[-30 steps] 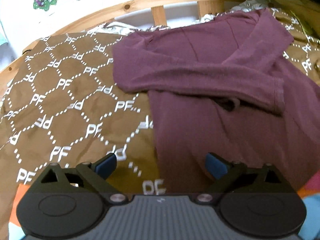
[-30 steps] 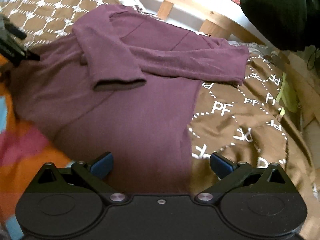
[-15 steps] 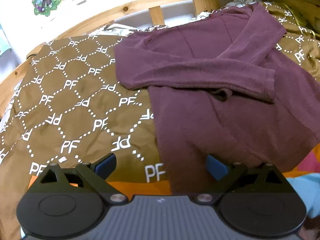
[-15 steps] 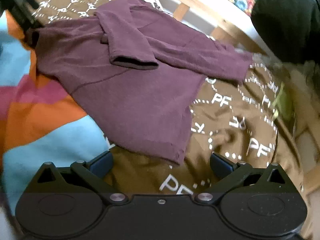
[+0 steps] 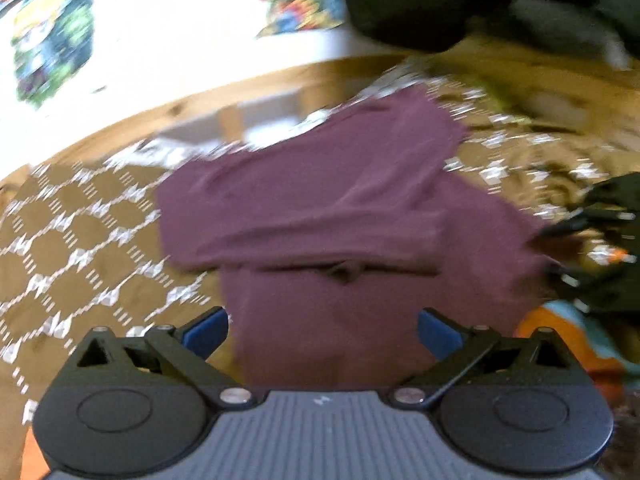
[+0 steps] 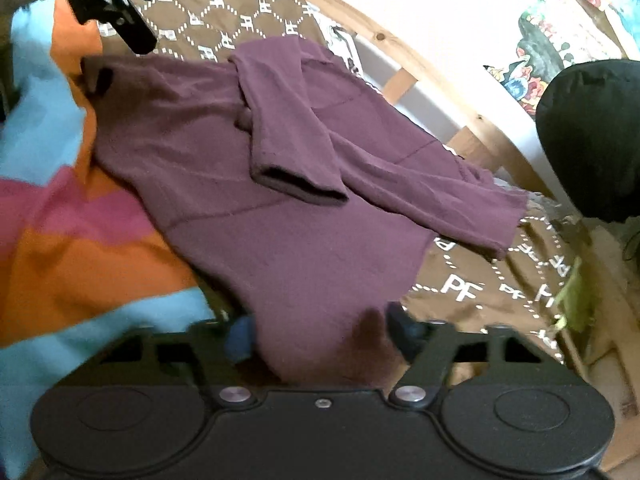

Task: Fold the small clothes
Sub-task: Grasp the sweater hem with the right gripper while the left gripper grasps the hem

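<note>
A maroon long-sleeved top (image 6: 280, 168) lies on the bed with both sleeves folded across its chest. It also shows in the blurred left wrist view (image 5: 340, 216). My left gripper (image 5: 322, 330) is open, its blue pads on either side of the top's bottom hem corner. My right gripper (image 6: 320, 334) has its fingers partly closed in around the other bottom hem corner; the cloth bunches between them, and whether they pinch it is unclear. The left gripper also shows at the top left of the right wrist view (image 6: 116, 4).
A brown blanket with white PF pattern (image 6: 480, 292) and a blanket of orange, pink and light blue (image 6: 60, 240) cover the bed. A wooden bed rail (image 6: 460, 116) runs behind, by a white wall. A black bundle (image 6: 592, 136) sits at right.
Both grippers have come back down to the top's bottom hem corners. The right fingers have narrowed around the cloth. The left view swung right and is blurred.
</note>
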`<state>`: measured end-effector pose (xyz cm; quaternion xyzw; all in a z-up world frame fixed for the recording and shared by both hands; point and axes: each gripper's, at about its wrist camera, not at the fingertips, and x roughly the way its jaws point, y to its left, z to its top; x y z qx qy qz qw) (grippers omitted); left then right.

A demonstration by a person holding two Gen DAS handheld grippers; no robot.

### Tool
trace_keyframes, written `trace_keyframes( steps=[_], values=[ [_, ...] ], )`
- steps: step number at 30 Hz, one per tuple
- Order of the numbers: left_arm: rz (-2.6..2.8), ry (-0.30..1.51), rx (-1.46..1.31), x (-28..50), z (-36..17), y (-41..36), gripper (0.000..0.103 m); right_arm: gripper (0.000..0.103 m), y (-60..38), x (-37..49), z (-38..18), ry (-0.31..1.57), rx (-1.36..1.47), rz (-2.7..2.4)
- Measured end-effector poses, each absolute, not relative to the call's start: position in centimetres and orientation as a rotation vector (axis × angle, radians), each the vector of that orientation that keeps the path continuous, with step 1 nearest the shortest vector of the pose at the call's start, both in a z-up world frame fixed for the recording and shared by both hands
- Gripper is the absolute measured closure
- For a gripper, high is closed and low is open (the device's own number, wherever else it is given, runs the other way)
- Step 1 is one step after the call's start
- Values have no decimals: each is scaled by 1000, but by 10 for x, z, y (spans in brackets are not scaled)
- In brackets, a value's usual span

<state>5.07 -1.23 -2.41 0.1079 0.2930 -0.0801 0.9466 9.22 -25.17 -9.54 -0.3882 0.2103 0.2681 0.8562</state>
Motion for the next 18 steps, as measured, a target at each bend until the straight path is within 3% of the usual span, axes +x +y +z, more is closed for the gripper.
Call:
trace_keyframes(
  steps=[1,2,4,11,18],
  values=[
    [-192,588,229,49,-24,-16,1,73,-252,94,-93,453,-792,582],
    [-221,582,238,48,-23,-20,1,83,-251,97,-90,462,-757,598],
    [-278,582,250,49,-25,-27,1,89,-249,101,-82,486,-679,616],
    [-395,645,364,68,-42,-67,1,93,-254,151,-58,600,-291,638],
    [-348,724,532,81,-71,-96,4,96,-265,175,-62,651,-128,623]
  ],
)
